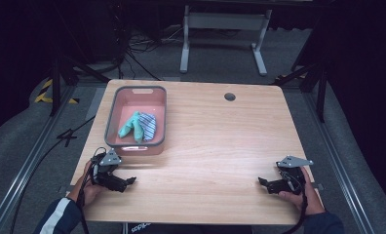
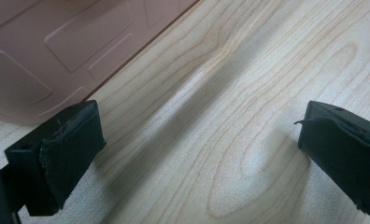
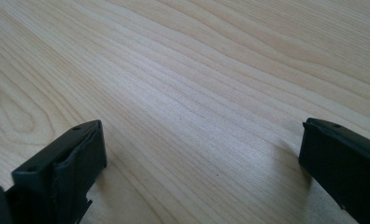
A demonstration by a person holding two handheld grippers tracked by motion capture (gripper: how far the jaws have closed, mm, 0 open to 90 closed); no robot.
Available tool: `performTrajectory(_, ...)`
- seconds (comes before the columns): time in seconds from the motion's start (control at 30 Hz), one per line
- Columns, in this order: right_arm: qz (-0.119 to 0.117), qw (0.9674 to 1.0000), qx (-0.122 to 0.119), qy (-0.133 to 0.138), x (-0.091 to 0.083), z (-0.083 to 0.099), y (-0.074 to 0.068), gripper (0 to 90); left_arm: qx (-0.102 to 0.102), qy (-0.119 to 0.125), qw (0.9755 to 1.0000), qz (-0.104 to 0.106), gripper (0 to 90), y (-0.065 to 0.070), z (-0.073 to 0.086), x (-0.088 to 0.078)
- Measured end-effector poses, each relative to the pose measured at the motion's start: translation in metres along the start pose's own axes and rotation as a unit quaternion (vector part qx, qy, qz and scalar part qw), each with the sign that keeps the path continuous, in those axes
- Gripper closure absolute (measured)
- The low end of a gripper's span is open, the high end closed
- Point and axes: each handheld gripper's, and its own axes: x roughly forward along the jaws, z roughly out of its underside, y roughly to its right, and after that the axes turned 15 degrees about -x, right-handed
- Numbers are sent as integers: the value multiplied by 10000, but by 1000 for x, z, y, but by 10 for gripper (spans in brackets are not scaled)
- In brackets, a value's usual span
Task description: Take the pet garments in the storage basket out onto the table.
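Two grippers sit low on my wooden table (image 1: 210, 146), one at each lower corner of the high view, and both are empty. My left gripper (image 1: 130, 181) is at the lower left of the frame, held in a hand with a dark, white-striped sleeve; its jaws stand wide apart with bare wood between them. In the left gripper view the black pads (image 2: 68, 154) rise from the bottom corners, well separated, and nothing lies in the gap.

My right gripper (image 1: 262, 182) is at the lower right of the high view, its tip pointing toward the middle of the table. Its jaws are spread as well. In the right gripper view I see the two pads (image 3: 75, 163) at the bottom corners with plain wood grain between them.

I take the pink bin (image 1: 114, 114), grey-rimmed, as the thing nearest my left gripper. It sits in the upper left part of the tabletop, just above that gripper in the high view, near but not touching. In the left gripper view its pink wall (image 2: 57, 51) covers the upper left corner, beyond and to the left of the left pad, outside the gap.

Inside the bin lie a teal cloth (image 1: 131, 126) and a striped cloth (image 1: 148, 126), side by side and touching. A round grommet hole (image 1: 229, 96) marks the table's far edge, upper centre.
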Motion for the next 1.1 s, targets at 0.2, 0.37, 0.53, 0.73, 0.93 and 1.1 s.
performTrajectory(0.2,-7,10000,17,16,0,0,0,10,10,-2,10000,12,3,0,0,0)
performTrajectory(0.37,-3,10000,21,24,0,0,0,10,7,-1,10000,8,4,0,0,0)
performTrajectory(0.53,5,10000,32,6,0,0,0,10,-24,-49,10000,-54,8,1,1,-2)
performTrajectory(0.73,5,10000,33,6,0,0,0,10,-130,-268,9993,-214,87,1,-2,-10)
performTrajectory(0.93,1,10000,28,5,0,0,0,10,-133,-390,9990,-185,168,-4,-2,-23)
performTrajectory(1.1,1,10000,29,5,0,0,0,10,-151,-217,9993,-268,184,-5,-5,-35)
